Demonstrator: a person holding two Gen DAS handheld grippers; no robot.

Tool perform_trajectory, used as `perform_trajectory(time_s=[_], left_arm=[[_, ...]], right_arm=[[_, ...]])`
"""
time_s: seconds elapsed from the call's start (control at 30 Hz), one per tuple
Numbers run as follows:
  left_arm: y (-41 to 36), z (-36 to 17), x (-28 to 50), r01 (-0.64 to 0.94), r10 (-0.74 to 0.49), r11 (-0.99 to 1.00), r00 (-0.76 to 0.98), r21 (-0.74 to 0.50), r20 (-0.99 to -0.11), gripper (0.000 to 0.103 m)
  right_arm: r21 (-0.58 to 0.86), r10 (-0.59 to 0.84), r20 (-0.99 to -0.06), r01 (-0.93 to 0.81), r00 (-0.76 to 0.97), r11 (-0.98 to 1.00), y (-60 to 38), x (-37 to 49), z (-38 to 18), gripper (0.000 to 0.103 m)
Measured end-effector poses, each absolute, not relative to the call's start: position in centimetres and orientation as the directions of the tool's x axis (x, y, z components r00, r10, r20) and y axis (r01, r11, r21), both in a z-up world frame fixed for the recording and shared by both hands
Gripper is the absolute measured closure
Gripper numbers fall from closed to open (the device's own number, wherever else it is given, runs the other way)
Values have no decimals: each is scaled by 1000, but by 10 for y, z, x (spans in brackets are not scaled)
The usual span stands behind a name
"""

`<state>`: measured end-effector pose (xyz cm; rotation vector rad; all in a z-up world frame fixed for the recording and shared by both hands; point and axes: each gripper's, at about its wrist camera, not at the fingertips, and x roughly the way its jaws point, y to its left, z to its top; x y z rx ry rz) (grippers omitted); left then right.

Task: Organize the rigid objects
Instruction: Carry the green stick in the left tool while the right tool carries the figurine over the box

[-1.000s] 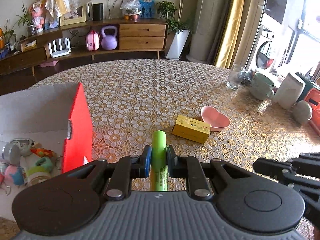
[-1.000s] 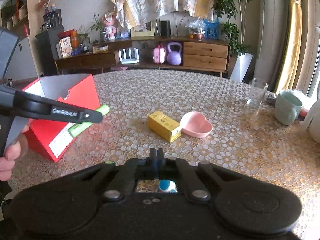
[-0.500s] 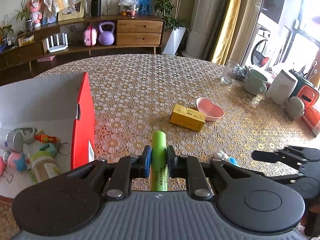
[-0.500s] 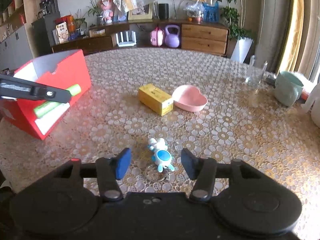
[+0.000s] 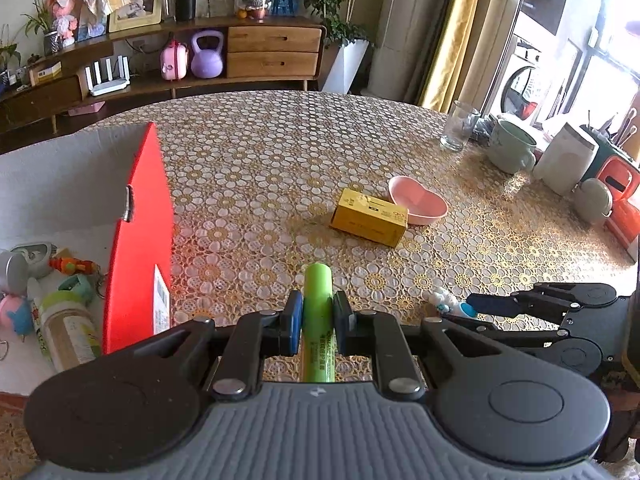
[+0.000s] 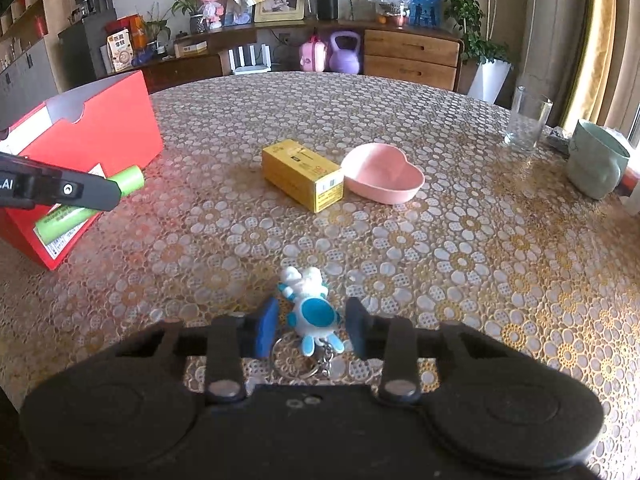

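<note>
My left gripper (image 5: 316, 314) is shut on a green cylindrical tube (image 5: 317, 300) and holds it above the table, just right of the red box (image 5: 140, 232). The tube also shows in the right wrist view (image 6: 128, 178) in front of the red box (image 6: 100, 128). My right gripper (image 6: 312, 326) is open, low over the table, its blue pads on either side of a blue-and-white toy keychain (image 6: 314, 308). The keychain shows in the left wrist view (image 5: 450, 304). The box holds several small toys and a bottle (image 5: 68, 328).
A yellow carton (image 6: 302, 174) and a pink heart-shaped dish (image 6: 382, 178) lie mid-table. A glass (image 6: 528, 124), a green mug (image 6: 596, 164), and containers (image 5: 564, 160) stand at the right edge. The floral tablecloth covers the table.
My right gripper has opened and let go of the keychain, then closed in partly around it on the table. My left gripper has risen slightly with the green tube still held.
</note>
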<state>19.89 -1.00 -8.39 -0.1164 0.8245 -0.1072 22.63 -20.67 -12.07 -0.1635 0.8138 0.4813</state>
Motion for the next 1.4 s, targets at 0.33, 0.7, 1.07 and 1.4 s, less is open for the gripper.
perform_trajectory(time_s=[0.33,0.7,1.07,1.4], left_arm=[[-8,-74,192,60,-156,986,682,-158,-715,87],[13,-36,170,76,-180,981,703,-179,-688,87],[60,6,149,70,-148,987,738,-144,-659,87],[128,26,133,-4,-72,993,769,-118,-635,87]], right_arm=[[51,358,-693,-453,626,890,-210,214,-96,77],[76,441,-621,-510,648,857,-188,178,-16,77],[113,543,-571,-597,615,794,-126,164,47,77],[86,595,-560,-673,577,734,-48,168,61,77]])
